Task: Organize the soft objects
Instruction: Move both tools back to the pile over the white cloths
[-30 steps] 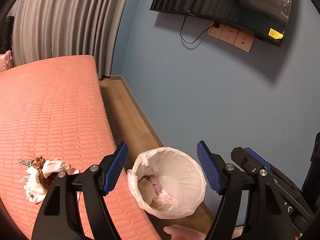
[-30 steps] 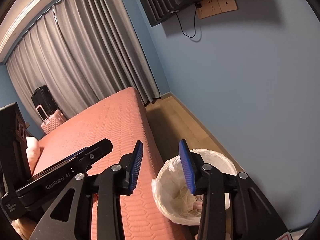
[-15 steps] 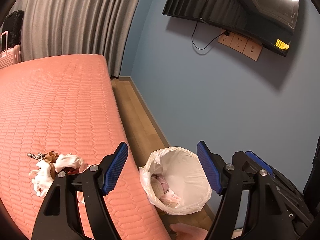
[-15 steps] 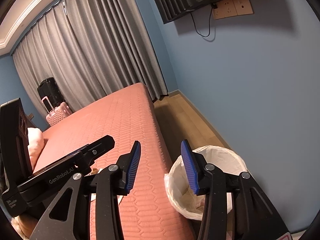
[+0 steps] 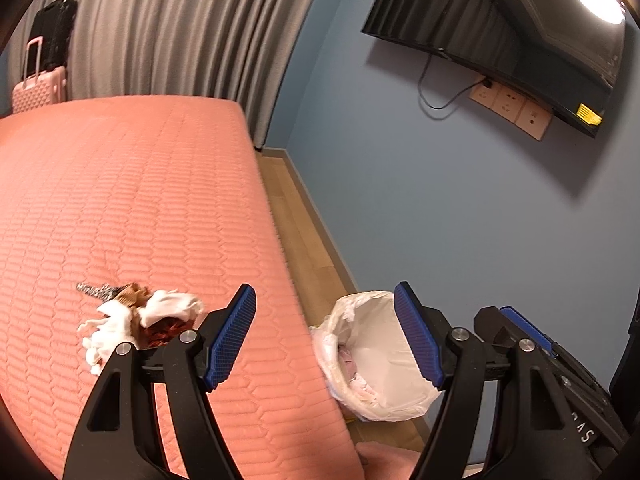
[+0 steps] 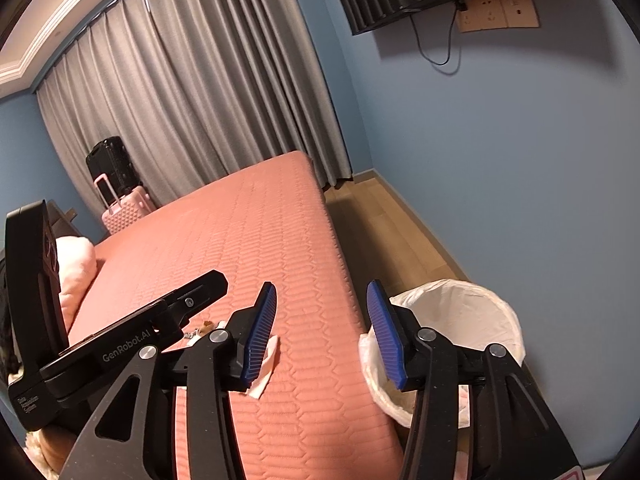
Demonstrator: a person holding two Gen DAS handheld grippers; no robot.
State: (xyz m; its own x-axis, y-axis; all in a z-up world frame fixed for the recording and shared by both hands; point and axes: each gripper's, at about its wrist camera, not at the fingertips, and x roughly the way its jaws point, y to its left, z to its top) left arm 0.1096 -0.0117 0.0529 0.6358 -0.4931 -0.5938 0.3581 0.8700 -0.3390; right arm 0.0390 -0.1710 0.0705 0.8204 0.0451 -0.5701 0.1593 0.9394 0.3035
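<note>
A small heap of soft items (image 5: 136,322), white cloth mixed with brown and red pieces, lies on the coral quilted bed (image 5: 120,208) near its right edge. My left gripper (image 5: 324,340) stands open and empty above that edge, the heap just left of its left finger. A white-lined bin (image 5: 380,356) stands on the floor beside the bed, with pink and white cloth inside. In the right wrist view my right gripper (image 6: 322,334) is open and empty, between the bed (image 6: 240,240) and the bin (image 6: 456,320). A white corner of the heap (image 6: 266,364) peeks out behind its left finger.
A blue wall (image 5: 440,200) with a mounted TV (image 5: 500,44) and sockets runs along the narrow wooden floor strip (image 5: 296,220). Grey curtains (image 6: 192,120) hang at the far end. A pink suitcase (image 6: 124,208) with a black one stands behind the bed. A pink pillow (image 6: 76,272) lies at left.
Both grippers have swung left, away from above the bin toward the bed. The bin has slid right in both views and the heap now sits nearer the left gripper. Both stay open.
</note>
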